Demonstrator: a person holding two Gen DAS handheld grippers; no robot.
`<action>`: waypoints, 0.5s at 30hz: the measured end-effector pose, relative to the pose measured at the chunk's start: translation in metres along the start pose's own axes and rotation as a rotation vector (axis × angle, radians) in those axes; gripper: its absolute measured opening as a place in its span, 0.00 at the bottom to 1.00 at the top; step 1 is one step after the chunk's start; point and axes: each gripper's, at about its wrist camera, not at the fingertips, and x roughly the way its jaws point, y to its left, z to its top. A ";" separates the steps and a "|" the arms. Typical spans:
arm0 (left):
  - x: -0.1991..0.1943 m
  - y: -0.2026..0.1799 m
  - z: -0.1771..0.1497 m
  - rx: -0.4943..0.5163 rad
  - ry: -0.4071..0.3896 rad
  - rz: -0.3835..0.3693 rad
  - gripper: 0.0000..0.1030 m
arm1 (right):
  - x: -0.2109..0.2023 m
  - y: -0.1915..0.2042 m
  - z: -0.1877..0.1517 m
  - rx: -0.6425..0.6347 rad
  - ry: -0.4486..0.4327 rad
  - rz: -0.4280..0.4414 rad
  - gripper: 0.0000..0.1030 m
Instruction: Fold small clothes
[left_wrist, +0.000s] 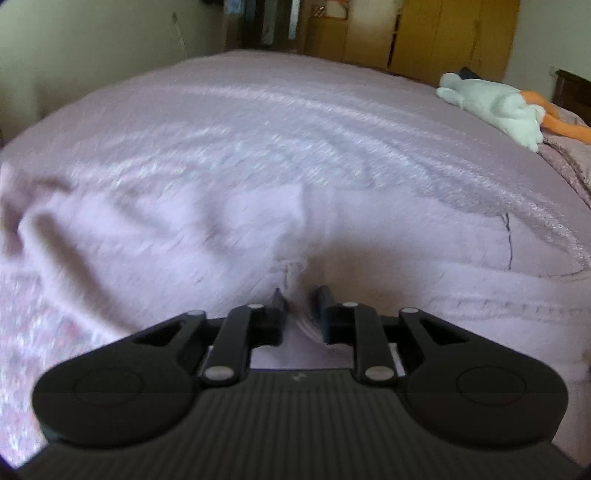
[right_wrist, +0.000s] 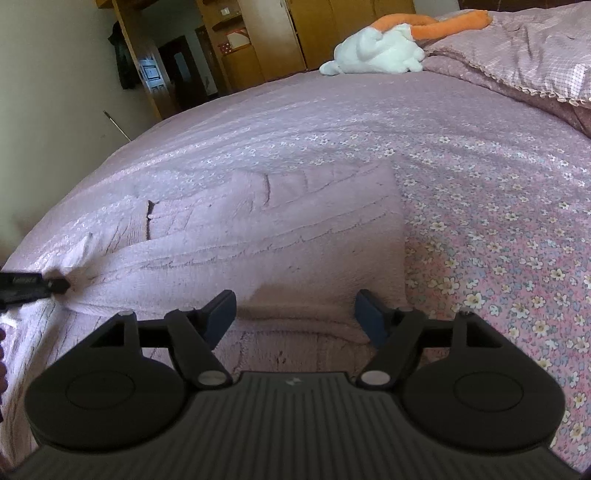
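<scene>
Open floral bedspread (right_wrist: 498, 229) lies free to my right; a plush toy (right_wrist: 376, 51) and a bunched quilt (right_wrist: 535, 62) block the bed's far corner.

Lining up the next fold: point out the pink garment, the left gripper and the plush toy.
pink garment (right_wrist: 280, 236), right wrist view, middle of the flat folded panel.
left gripper (left_wrist: 297, 301), left wrist view, midway between fingertips pinching cloth.
plush toy (right_wrist: 376, 51), right wrist view, white body.

Left tool (left_wrist: 300, 300), right tool (right_wrist: 295, 312): black linkage arms, silver pivot screws, dark blue pads, ribbed grey housing, round side discs.
</scene>
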 end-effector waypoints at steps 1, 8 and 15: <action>-0.002 0.006 -0.003 -0.009 0.000 -0.014 0.24 | 0.000 0.000 0.000 -0.004 0.002 0.000 0.76; -0.018 0.023 -0.004 -0.017 0.013 -0.034 0.37 | 0.002 0.003 0.001 -0.027 0.015 -0.013 0.76; -0.036 0.052 0.010 -0.053 0.059 -0.027 0.45 | -0.012 0.006 0.011 0.018 0.056 -0.022 0.76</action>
